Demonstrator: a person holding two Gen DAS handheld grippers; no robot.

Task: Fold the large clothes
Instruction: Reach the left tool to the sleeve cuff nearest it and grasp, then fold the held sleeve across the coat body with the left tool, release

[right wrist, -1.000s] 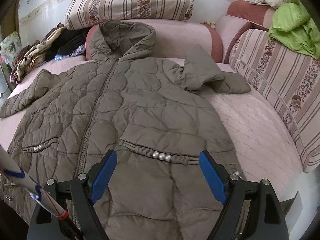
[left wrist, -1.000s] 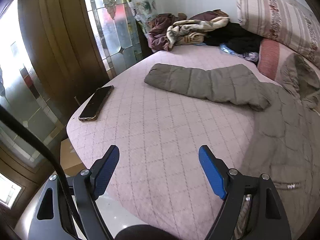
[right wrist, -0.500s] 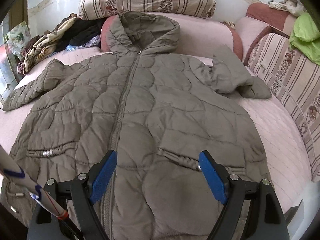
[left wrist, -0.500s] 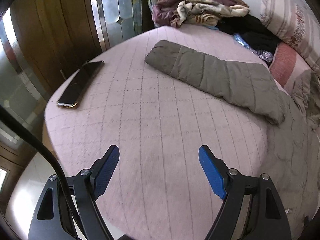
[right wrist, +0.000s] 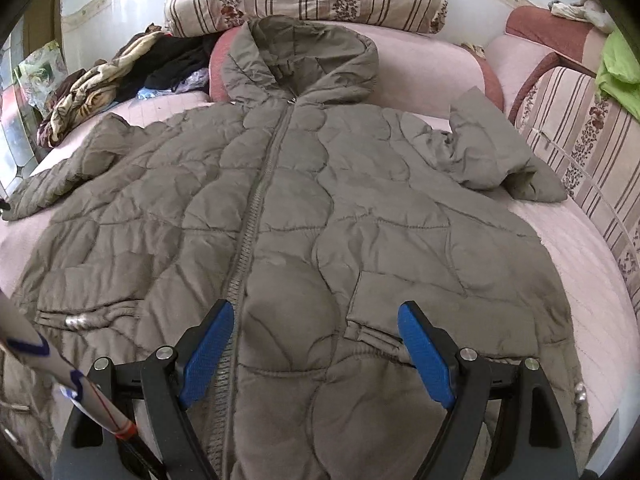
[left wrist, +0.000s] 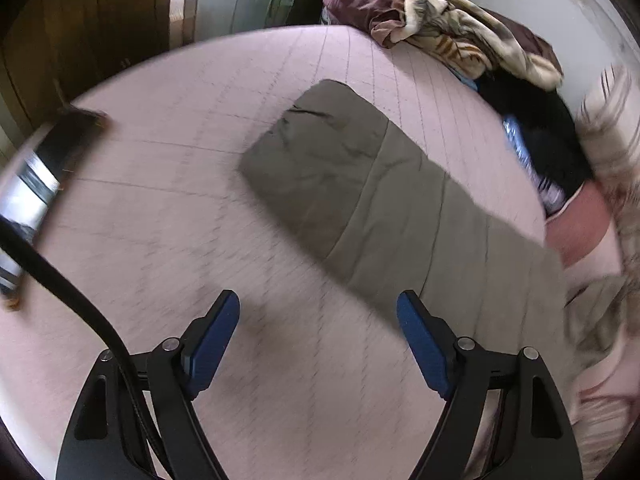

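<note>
Since a second ago my left gripper (left wrist: 318,316) has swung in over the bed (left wrist: 168,200) and tipped down: the coat's sleeve (left wrist: 360,196), which lay far ahead, now fills the middle of my left view, and the phone (left wrist: 52,160) has slid out to the left edge, blurred. My right gripper (right wrist: 316,340) has eased forward over the coat (right wrist: 320,208), so the right pocket (right wrist: 372,332) that sat ahead of the fingers is now between them.

Both tools are released, jaws wide, nothing pinched. The left one hangs above bare pink cover, with the sleeve's near edge just ahead of its right finger; I cannot tell whether that finger touches the cloth. The right one hovers low over the coat's lower front, the zip (right wrist: 256,208) running up past its left finger.

The coat lies face up, zipped, spread across the bed, hood (right wrist: 300,56) resting against the pink bolster (right wrist: 432,76). Its far sleeve (right wrist: 488,152) is crumpled near the striped cushions (right wrist: 580,148). A heap of clothes (left wrist: 460,36) sits at the bed's far corner.
</note>
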